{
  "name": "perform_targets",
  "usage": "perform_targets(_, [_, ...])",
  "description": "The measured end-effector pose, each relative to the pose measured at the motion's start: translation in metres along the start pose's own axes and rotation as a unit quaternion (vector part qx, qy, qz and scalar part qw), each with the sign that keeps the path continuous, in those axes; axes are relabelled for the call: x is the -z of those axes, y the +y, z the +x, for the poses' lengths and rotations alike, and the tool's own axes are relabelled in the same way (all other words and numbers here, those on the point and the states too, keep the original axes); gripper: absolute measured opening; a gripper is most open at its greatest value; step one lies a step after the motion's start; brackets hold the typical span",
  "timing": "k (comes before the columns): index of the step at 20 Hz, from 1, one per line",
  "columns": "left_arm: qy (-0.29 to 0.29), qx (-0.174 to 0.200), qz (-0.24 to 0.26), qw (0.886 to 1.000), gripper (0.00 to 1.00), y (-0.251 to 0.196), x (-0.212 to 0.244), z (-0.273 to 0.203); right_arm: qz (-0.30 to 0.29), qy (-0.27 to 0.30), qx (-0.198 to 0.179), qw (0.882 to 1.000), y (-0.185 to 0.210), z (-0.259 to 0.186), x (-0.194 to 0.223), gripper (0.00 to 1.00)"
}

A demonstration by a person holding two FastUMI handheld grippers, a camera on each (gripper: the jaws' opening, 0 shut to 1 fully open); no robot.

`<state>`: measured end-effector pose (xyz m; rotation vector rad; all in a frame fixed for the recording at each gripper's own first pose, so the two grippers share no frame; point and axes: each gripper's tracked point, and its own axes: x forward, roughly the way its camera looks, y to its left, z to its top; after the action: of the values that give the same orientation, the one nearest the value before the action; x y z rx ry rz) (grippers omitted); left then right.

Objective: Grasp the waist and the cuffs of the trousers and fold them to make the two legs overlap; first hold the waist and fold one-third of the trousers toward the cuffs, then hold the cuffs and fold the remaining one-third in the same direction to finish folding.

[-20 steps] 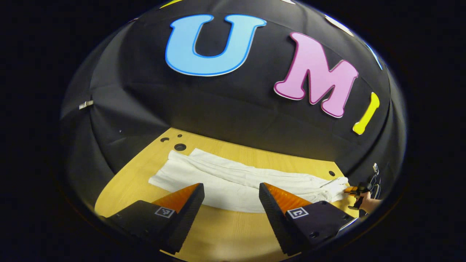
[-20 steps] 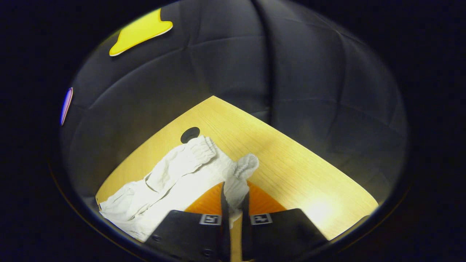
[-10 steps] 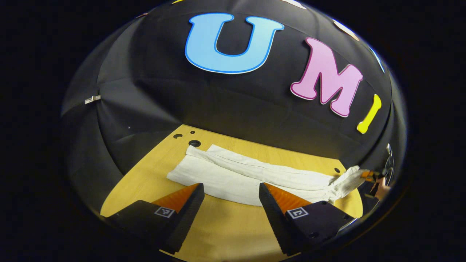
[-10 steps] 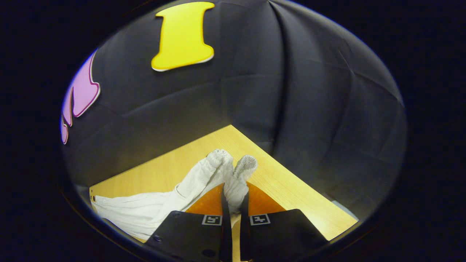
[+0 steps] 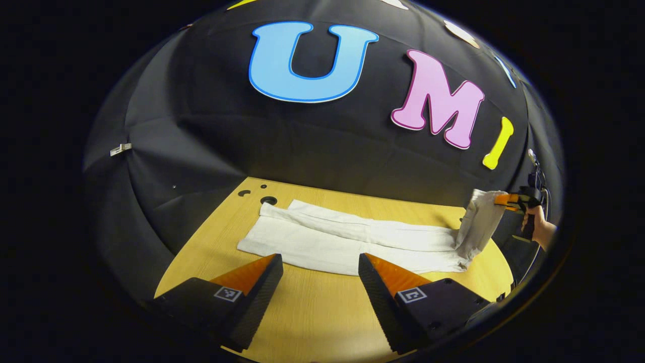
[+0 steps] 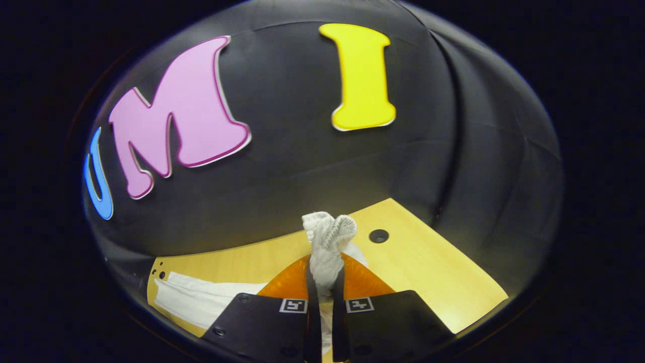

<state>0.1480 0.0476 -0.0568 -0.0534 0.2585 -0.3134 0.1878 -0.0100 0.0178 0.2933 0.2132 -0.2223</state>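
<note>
A: Entry, trousers. The white trousers (image 5: pixel 347 242) are seen laid lengthwise across the wooden table (image 5: pixel 312 312) in the left gripper view, the two legs lying side by side. One end is lifted off the table at the right of that view.

B: Right gripper state?

A: In the right gripper view the right gripper (image 6: pixel 325 282) is closed, both fingers pressed on a bunched, gathered end of the trousers (image 6: pixel 327 247), which sticks up past the fingertips. The rest of the cloth is seen trailing down to the table (image 6: pixel 433 272) at lower left. In the left gripper view the same gripper (image 5: pixel 506 200) is seen far right, held by a hand (image 5: pixel 540 229), with the raised cloth hanging from it.

B: Left gripper?

A: The left gripper (image 5: pixel 320 264) is held with its fingers wide apart, nothing between them, above the bare table just before the near edge of the trousers. No contact with the cloth is seen.

B: Waist or cuffs in the grip?

A: Cannot be told for certain; elastic-like gathering is noted.
</note>
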Motion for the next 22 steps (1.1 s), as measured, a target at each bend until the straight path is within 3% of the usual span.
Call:
perform_targets(1, [0.007, -0.008, -0.011, 1.000, 0.96, 0.013, 0.009, -0.008, 0.004, 0.004, -0.019, 1.000, 0.028, -0.005, 0.009, 0.12])
perform_targets(6, [0.005, -0.027, -0.019, 0.999, 0.96, 0.039, 0.015, -0.015, 0.000, 0.022, -0.072, 0.997, 0.079, -0.005, 0.049, 0.12])
perform_targets(11, [0.003, -0.065, -0.026, 0.998, 0.96, 0.075, 0.028, 0.017, -0.021, 0.058, -0.127, 0.990, 0.138, -0.005, 0.117, 0.12])
perform_targets(14, [-0.009, -0.083, -0.037, 0.996, 0.96, 0.101, 0.027, 0.053, -0.030, 0.085, -0.141, 0.986, 0.156, -0.005, 0.155, 0.19])
perform_targets(15, [-0.007, -0.096, -0.043, 0.994, 0.92, 0.112, 0.030, 0.068, -0.042, 0.093, -0.146, 0.984, 0.163, -0.006, 0.172, 0.23])
perform_targets(17, [0.006, -0.108, -0.047, 0.993, 0.96, 0.123, 0.035, 0.097, -0.051, 0.105, -0.154, 0.981, 0.172, -0.010, 0.192, 0.34])
perform_targets(19, [0.007, -0.104, -0.051, 0.993, 0.96, 0.123, 0.035, 0.115, -0.058, 0.115, -0.158, 0.979, 0.176, -0.011, 0.205, 0.25])
perform_targets(20, [0.007, -0.101, -0.052, 0.994, 0.96, 0.123, 0.035, 0.123, -0.060, 0.118, -0.159, 0.978, 0.177, -0.012, 0.209, 0.34])
perform_targets(22, [0.014, -0.097, -0.059, 0.993, 0.96, 0.122, 0.034, 0.141, -0.060, 0.123, -0.165, 0.977, 0.182, -0.015, 0.215, 0.38])
